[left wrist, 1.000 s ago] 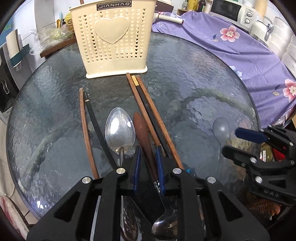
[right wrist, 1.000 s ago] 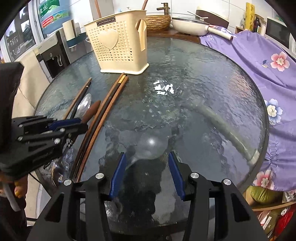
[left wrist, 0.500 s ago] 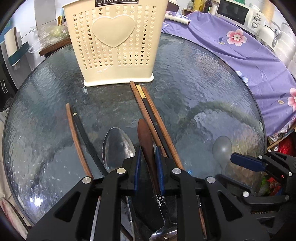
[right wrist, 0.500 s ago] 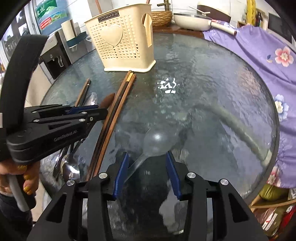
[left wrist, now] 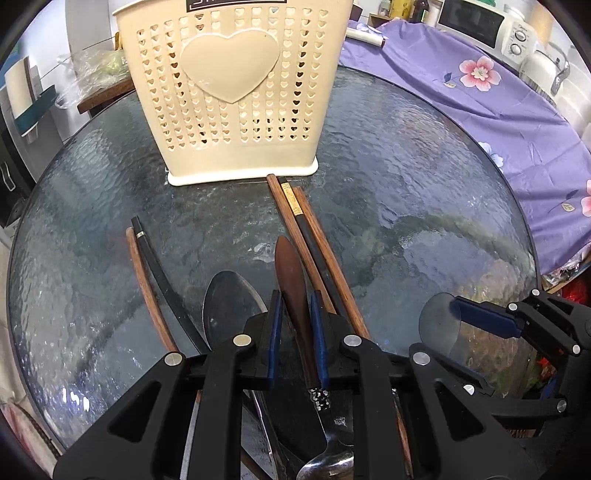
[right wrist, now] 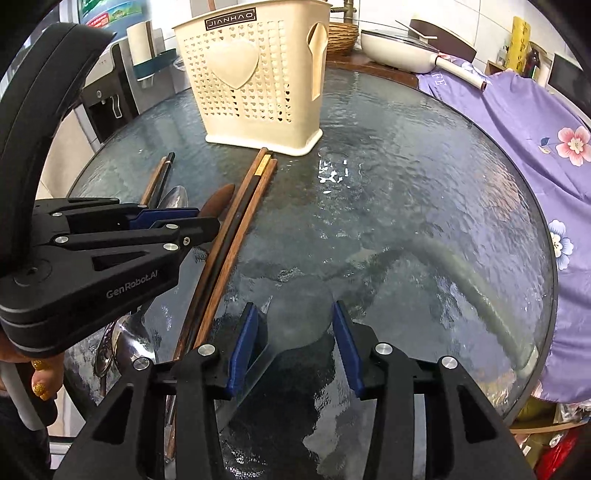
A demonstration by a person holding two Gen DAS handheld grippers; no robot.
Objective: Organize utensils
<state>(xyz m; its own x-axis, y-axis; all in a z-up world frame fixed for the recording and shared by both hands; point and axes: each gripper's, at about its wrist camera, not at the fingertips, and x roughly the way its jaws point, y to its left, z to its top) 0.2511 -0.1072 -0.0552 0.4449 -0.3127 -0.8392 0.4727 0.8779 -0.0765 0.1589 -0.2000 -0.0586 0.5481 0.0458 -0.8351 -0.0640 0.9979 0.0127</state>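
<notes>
Along the left edge of the left wrist view, a water dispenser (right wrist: 107,99) and a roll holder are standing beyond the round, ripple-textured glass table (left wrist: 406,155), which is reflecting the room's light in wavy patches. Near the table's left side, a brown wooden chopstick and a black chopstick with a metal band (left wrist: 155,266) are lying side by side, just beside a shiny metal spoon (left wrist: 225,306) resting bowl-up on the glass. Your left gripper (left wrist: 297,325) is closing narrowly on the dark brown wooden handle of a spoon (left wrist: 291,280), its blue pads pressing that handle from both sides, with the handle pointing toward the cream perforated plastic utensil basket with a raised heart (left wrist: 236,96), which is standing upright at the far side of the table. Just right of the held handle, three long chopsticks, two brown and one black with a gold band (left wrist: 306,236), are lying together, their ends nearly touching the basket's base. Farther right, your right gripper (right wrist: 295,325) is gripping a translucent plastic spoon (right wrist: 295,321), the pads pressing on its bowl from both sides. Behind the table, a purple floral cloth (left wrist: 480,96) is draping over furniture, with a white microwave (left wrist: 480,22) beyond it.
</notes>
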